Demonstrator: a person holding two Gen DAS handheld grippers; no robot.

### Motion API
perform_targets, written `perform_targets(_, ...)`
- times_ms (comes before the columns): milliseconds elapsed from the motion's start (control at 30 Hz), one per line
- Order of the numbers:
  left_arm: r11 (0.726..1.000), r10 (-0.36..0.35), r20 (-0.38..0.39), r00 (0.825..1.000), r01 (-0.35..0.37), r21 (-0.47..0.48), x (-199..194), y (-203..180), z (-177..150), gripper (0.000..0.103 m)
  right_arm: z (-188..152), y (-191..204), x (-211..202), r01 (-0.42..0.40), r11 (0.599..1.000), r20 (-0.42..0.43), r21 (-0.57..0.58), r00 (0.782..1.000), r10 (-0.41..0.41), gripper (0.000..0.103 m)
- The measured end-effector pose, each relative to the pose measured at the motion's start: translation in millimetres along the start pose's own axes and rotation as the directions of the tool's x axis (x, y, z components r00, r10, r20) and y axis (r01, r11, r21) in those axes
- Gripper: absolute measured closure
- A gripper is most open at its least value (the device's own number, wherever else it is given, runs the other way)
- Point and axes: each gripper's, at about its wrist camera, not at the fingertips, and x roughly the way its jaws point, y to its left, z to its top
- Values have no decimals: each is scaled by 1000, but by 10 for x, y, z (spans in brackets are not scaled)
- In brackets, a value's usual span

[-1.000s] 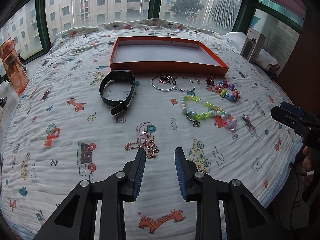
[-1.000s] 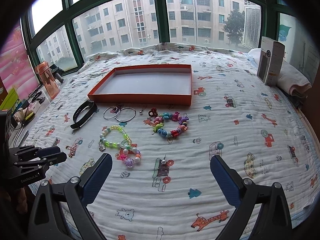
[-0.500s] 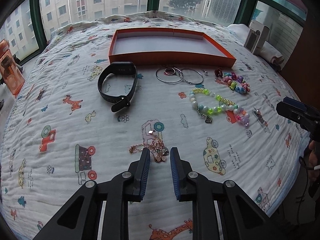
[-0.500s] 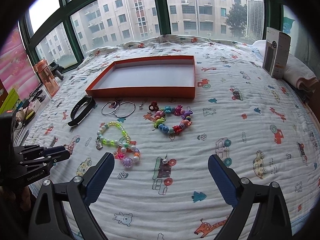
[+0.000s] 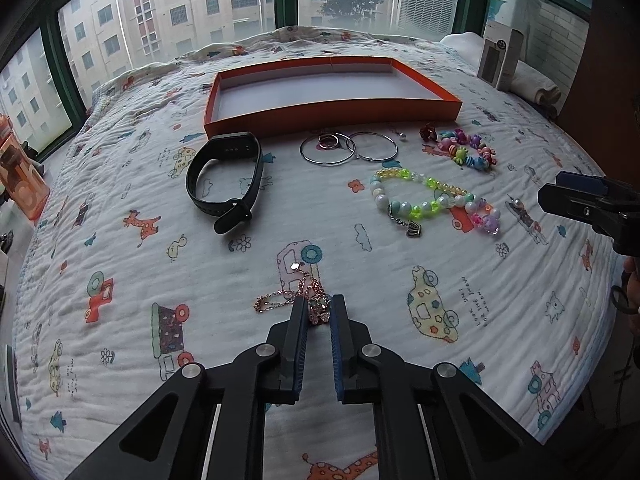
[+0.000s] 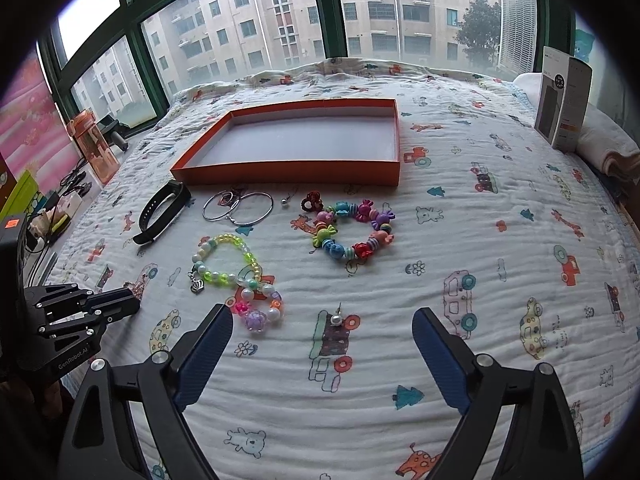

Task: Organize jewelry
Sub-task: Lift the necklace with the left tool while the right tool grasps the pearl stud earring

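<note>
My left gripper (image 5: 319,312) has nearly shut around a rose-gold chain necklace (image 5: 298,294) on the printed bedspread; its charm cluster sits between the fingertips. Beyond lie a black wristband (image 5: 226,178), silver hoops (image 5: 346,148), a green-and-white bead bracelet (image 5: 434,200) and a colourful candy-bead bracelet (image 5: 468,152). An empty orange tray (image 5: 332,114) stands at the back. My right gripper (image 6: 322,330) is wide open and empty above a pearl stud earring (image 6: 336,319), with the bead bracelet (image 6: 236,268) to its left and the candy bracelet (image 6: 354,232) ahead.
An orange water bottle (image 6: 94,148) stands at the left bed edge. A boxed product (image 6: 564,100) and folded towels (image 6: 608,148) sit at the right. A small pearl stud (image 6: 285,200) lies near the hoops. Windows lie behind the bed.
My left gripper has moved forward and down onto the necklace, and its jaws have narrowed from open to closely flanking the charms. The right gripper has drifted slightly forward, still open.
</note>
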Motion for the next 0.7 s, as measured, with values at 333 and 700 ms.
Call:
perform_targets(333,999,-18,33,999,19,-45,-114,65,-1,92,-39,-84,66,-29,1000,-39,-11,999,28,28)
perform_targets(700,993,-60,62,996,65,-95,-220,143,71,92,26,-101,220,-35,999,-77,-24,996,33,64)
